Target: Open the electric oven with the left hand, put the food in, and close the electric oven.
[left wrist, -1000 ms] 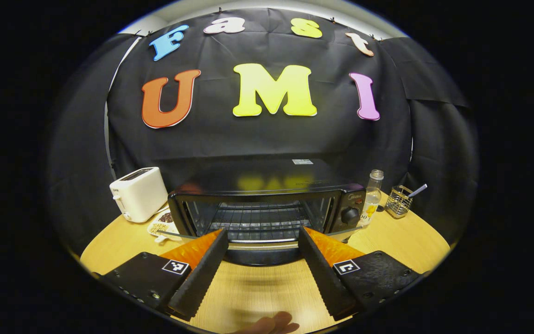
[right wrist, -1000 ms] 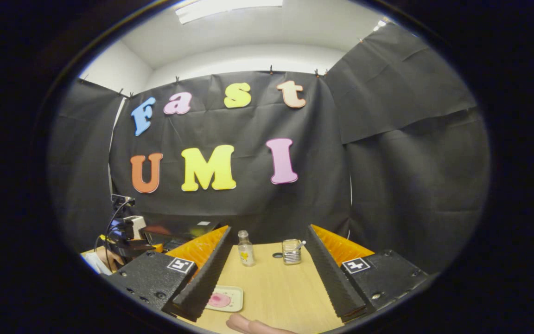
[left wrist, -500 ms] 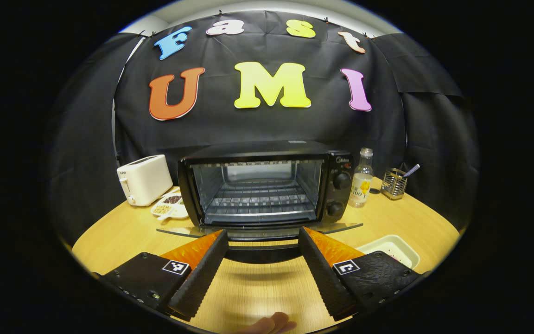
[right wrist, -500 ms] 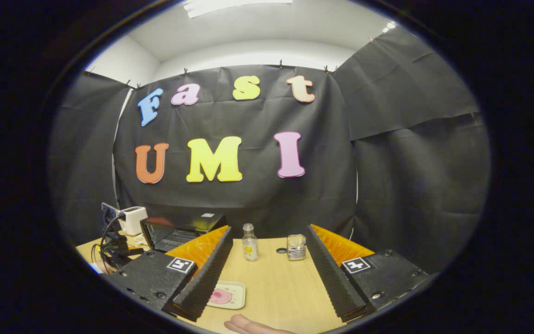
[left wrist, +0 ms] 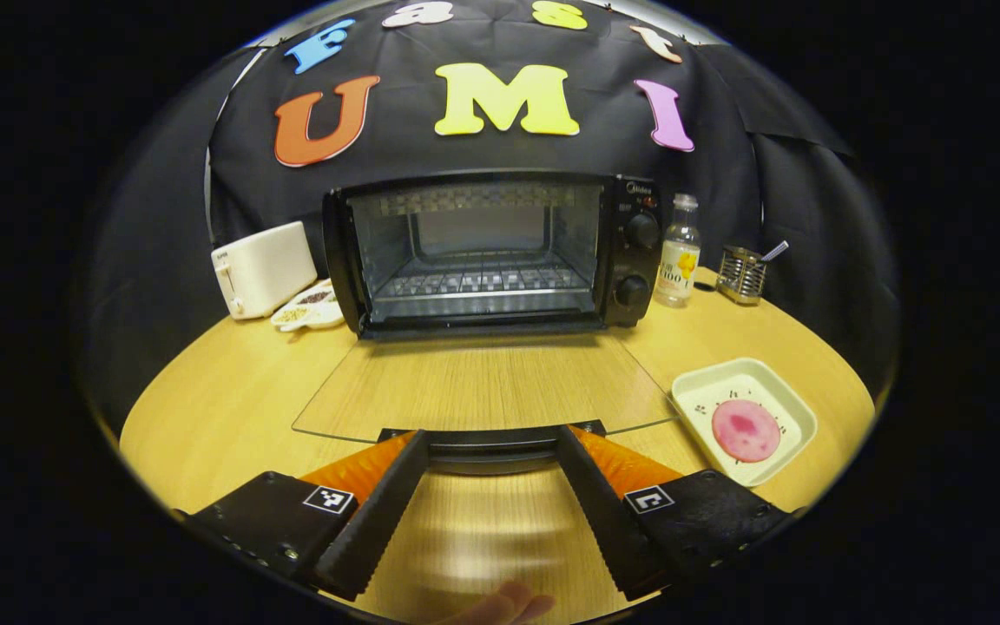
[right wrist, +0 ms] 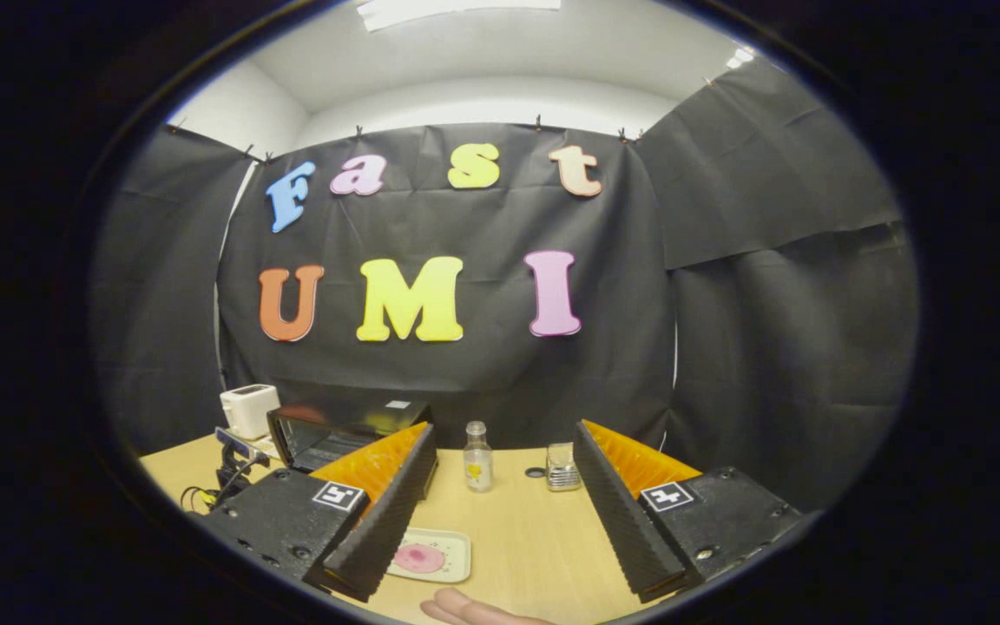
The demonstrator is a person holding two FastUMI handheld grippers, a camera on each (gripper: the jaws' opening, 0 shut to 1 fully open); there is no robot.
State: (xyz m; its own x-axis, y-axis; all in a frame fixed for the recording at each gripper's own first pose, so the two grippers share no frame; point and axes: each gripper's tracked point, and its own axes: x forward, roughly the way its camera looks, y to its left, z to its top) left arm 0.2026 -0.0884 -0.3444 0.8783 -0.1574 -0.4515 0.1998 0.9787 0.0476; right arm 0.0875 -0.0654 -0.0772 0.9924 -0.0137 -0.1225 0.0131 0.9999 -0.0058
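Left gripper view looks level across the wooden table [left wrist: 231,399] at the electric oven [left wrist: 487,252], whose glass door [left wrist: 483,386] lies folded flat toward the camera; the door's black handle [left wrist: 490,441] sits between the tips of the left gripper [left wrist: 490,443], whose fingers are spread wide on either side of it, and I cannot tell whether either pad touches it; the gripper points straight at the oven's open mouth, low over the table, with a fingertip of the holding hand [left wrist: 509,603] showing at the bottom edge; inside the oven the wire rack [left wrist: 483,279] is bare; the food [left wrist: 746,430], a pink round slice, lies in a pale square tray [left wrist: 698,389] on the table just right of the door's front corner; a white toaster [left wrist: 261,267] and a small dish of grains [left wrist: 305,305] stand left of the oven, a clear bottle [left wrist: 678,263] and a wire holder [left wrist: 741,273] right of it.

Right gripper view shows the right gripper [right wrist: 504,486] held higher and tilted up toward the booth wall, its fingers wide apart with nothing between them but table; the tray [right wrist: 457,564] with the food [right wrist: 419,557] lies just beside its left finger, partly hidden by it; the oven [right wrist: 348,430] shows far left with the toaster [right wrist: 248,410] beyond it, and the bottle [right wrist: 477,457] and holder [right wrist: 561,467] stand ahead between the fingers; part of a hand [right wrist: 465,608] shows at the bottom.
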